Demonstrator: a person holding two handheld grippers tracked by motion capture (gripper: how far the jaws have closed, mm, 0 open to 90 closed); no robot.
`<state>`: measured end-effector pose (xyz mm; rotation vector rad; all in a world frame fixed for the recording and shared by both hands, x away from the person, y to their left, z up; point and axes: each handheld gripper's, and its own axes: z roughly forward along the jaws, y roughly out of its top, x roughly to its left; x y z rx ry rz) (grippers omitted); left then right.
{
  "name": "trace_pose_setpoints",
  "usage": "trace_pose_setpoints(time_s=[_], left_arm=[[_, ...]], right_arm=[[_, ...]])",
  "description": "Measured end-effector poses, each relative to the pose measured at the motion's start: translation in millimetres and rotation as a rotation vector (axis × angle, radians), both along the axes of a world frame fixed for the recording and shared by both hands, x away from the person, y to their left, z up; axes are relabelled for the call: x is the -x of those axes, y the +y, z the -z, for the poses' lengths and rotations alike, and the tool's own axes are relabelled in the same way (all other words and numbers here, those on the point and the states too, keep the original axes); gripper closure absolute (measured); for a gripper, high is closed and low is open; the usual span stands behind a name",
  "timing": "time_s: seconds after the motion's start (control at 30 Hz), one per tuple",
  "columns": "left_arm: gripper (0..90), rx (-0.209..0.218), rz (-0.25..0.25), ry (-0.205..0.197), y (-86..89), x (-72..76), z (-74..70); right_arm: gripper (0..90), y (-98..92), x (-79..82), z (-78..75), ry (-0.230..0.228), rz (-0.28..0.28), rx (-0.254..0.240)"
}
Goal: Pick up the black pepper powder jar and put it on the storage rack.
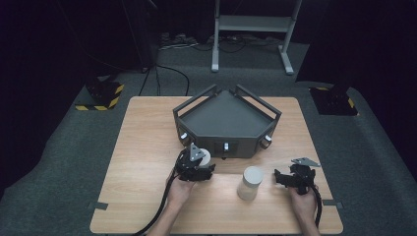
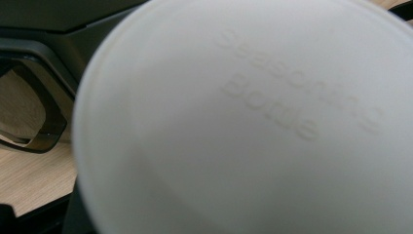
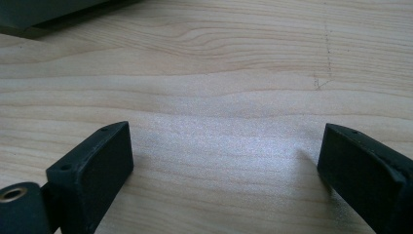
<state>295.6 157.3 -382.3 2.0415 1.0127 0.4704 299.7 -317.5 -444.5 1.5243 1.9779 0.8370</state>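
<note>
White lid in clamped left gripper

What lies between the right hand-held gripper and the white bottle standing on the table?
Nothing visible. The right hand-held gripper rests open on the table, its jaws toward the white bottle, with bare wood in the gap. The grey tray sits farther back.

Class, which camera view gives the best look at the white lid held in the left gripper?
The left gripper view: the lid looms close, its raised lettering legible. The high view shows it small, beside the left gripper. The right gripper view shows bare table.
</note>
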Motion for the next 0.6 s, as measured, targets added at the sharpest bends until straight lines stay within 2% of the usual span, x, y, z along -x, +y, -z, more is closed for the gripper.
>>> trace_pose_setpoints(time_s=[0.3, 0.6], left_arm=[[33.7, 0.006, 0.009, 0.016, 0.7, -3.6, -12.7], [33.7, 0.015, 0.03, 0.036, 1.7, -9.6, -31.9]], right_arm=[[5.6, 0.0, 0.0, 0.0, 0.0, 0.0, 0.0], [5.6, 0.0, 0.0, 0.0, 0.0, 0.0, 0.0]])
